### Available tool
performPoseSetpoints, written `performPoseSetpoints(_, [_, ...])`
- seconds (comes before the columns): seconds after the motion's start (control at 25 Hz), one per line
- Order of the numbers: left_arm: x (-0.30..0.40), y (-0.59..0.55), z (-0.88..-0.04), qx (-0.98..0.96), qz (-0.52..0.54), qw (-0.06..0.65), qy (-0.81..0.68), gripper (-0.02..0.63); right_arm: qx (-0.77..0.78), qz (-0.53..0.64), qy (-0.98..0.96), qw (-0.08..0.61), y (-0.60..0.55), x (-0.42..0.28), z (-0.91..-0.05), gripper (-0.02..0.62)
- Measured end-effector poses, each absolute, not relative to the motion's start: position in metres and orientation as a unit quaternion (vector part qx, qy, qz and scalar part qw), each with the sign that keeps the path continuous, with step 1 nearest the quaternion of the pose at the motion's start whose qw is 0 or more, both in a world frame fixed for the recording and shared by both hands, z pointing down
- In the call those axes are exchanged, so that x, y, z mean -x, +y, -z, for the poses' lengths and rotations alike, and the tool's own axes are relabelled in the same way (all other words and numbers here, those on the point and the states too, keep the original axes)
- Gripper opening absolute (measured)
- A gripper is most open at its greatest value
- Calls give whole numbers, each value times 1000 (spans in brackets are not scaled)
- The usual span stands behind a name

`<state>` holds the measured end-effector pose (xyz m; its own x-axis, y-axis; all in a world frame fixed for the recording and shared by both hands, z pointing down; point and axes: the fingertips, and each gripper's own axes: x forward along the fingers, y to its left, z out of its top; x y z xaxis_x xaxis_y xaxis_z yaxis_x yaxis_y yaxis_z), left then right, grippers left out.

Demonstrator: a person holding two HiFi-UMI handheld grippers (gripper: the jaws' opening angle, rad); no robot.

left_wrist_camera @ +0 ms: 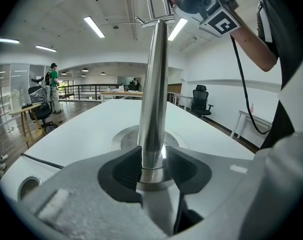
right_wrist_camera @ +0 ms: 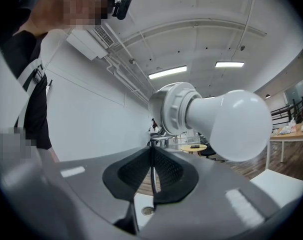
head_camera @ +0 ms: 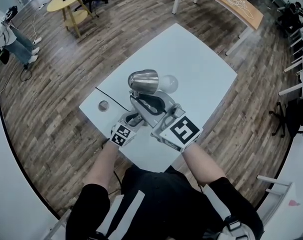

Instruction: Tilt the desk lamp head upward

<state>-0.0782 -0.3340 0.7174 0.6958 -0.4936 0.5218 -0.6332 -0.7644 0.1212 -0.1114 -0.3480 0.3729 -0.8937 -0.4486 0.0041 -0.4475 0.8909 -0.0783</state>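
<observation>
Head view puts the desk lamp [head_camera: 144,80] near the close edge of the white table [head_camera: 201,69]. A round cable grommet [head_camera: 103,105] and a dark cable [head_camera: 114,98] lie to its left. The lamp's head is a chrome housing, and a frosted white bulb [head_camera: 169,84] sticks out of its right side. In the left gripper view, the same grommet sits at the far left of the tabletop. At centre the lamp's polished metal pole [left_wrist_camera: 154,94] rises upright from a flat round base [left_wrist_camera: 125,140] that rests on the table. The left gripper [left_wrist_camera: 152,171] is clamped on the bottom of that pole, with a ribbed black pad pressed against each side just above the base. A thin wire bracket [left_wrist_camera: 154,20] caps the top of the pole. In the right gripper view, the right gripper [right_wrist_camera: 151,171] has its pads drawn almost together, pinching a thin strip of that wire bracket. Just above and to the right, the bulb juts out of a ribbed white socket [right_wrist_camera: 172,109], roughly level and aimed rightward.
</observation>
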Motion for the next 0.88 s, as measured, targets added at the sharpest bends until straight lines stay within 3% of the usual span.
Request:
performPoseSetpoints(0.56, [76,-338,-717,-900,-225,179,-328,150,222,17,975,-9,-347,118,-378,28])
performPoseSetpoints(0.72, [79,-342,-714,-888,-209,225,-342,158,236,43,971,-3,-350,104,-388,107])
performPoseSetpoints(0.88, [92,-340,-697,-876,-196,212,-387,160,240,50,969,-6,-344,75,-402,107])
